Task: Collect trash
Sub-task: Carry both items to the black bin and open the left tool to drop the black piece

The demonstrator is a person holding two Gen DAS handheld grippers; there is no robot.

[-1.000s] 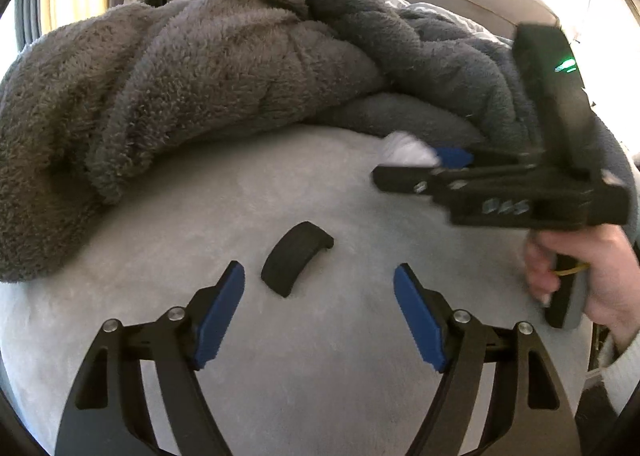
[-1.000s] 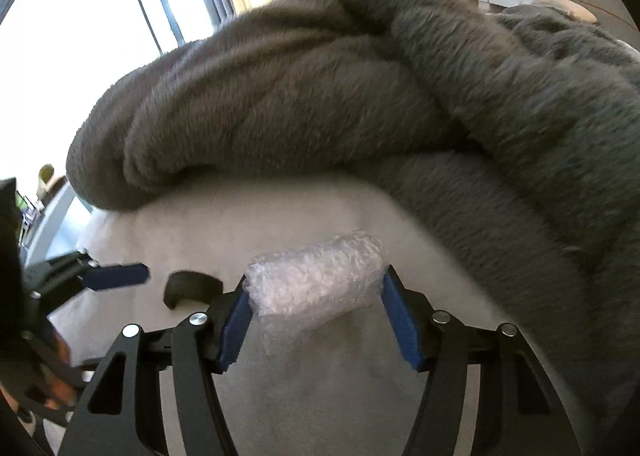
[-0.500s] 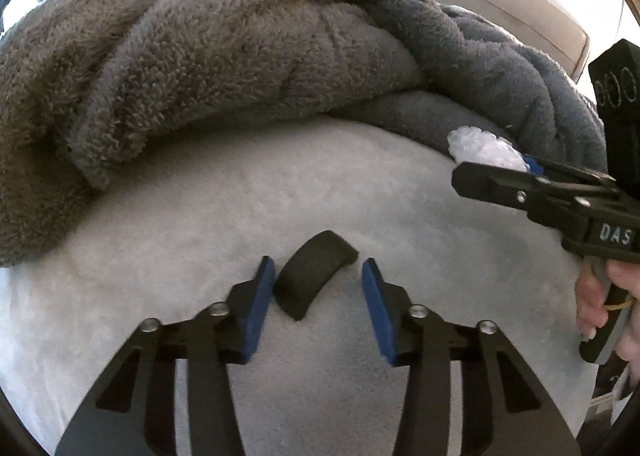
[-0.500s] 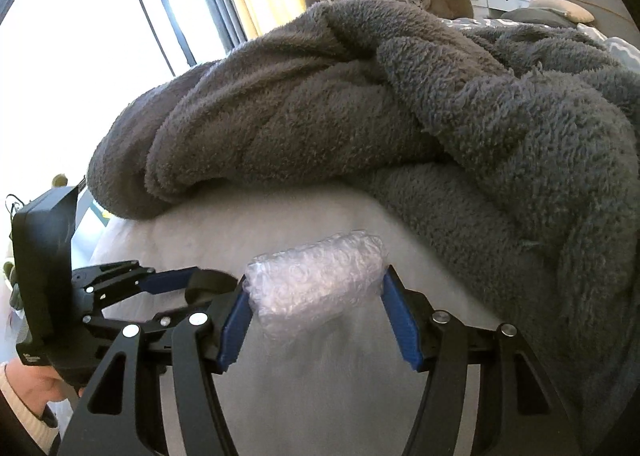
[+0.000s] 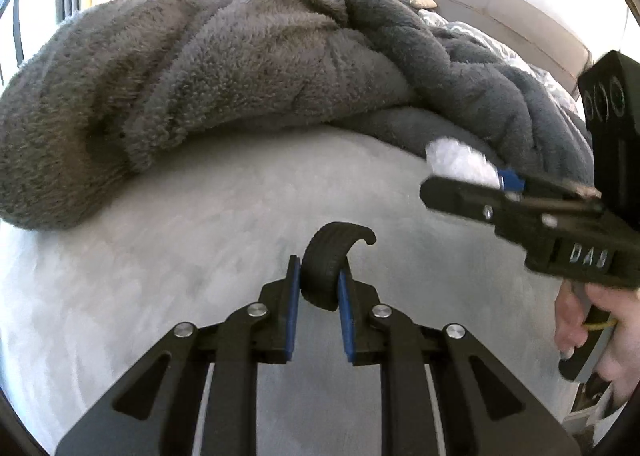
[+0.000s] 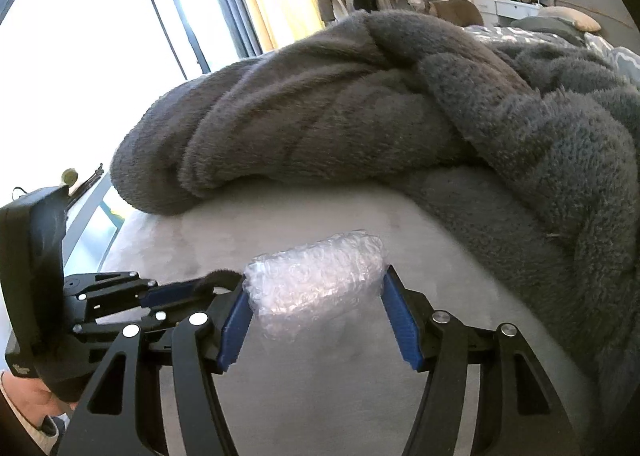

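Left claw (image 5: 318, 288) is pinched narrow around a curved black rubber strip (image 5: 326, 260), ribbed like a bit of tire tread. The blue pads (image 5: 293, 296) squeeze its lower end at dead centre of the left view, and its free end curls over toward 1 o'clock. Can't tell if the strip's underside touches the light grey plush bed surface (image 5: 160, 256) below it.

Right claw (image 6: 316, 310) is set at a medium width and clamps a roll of bubble wrap (image 6: 316, 280) crosswise, one end against each blue pad — the roll sits a touch above centre-bottom in the right view. In the left view that same roll (image 5: 460, 164) shows as a white blob at about 3 o'clock, poking out past the right claw (image 5: 480, 192), with the person's hand (image 5: 600, 332) on the handle lower down around 4 o'clock.

A big rumpled dark grey fleece blanket (image 5: 240, 96) piles across the bed from 9 to 2 o'clock, beyond both claws. In the right view the left claw (image 6: 168, 294) comes in at 8 o'clock.
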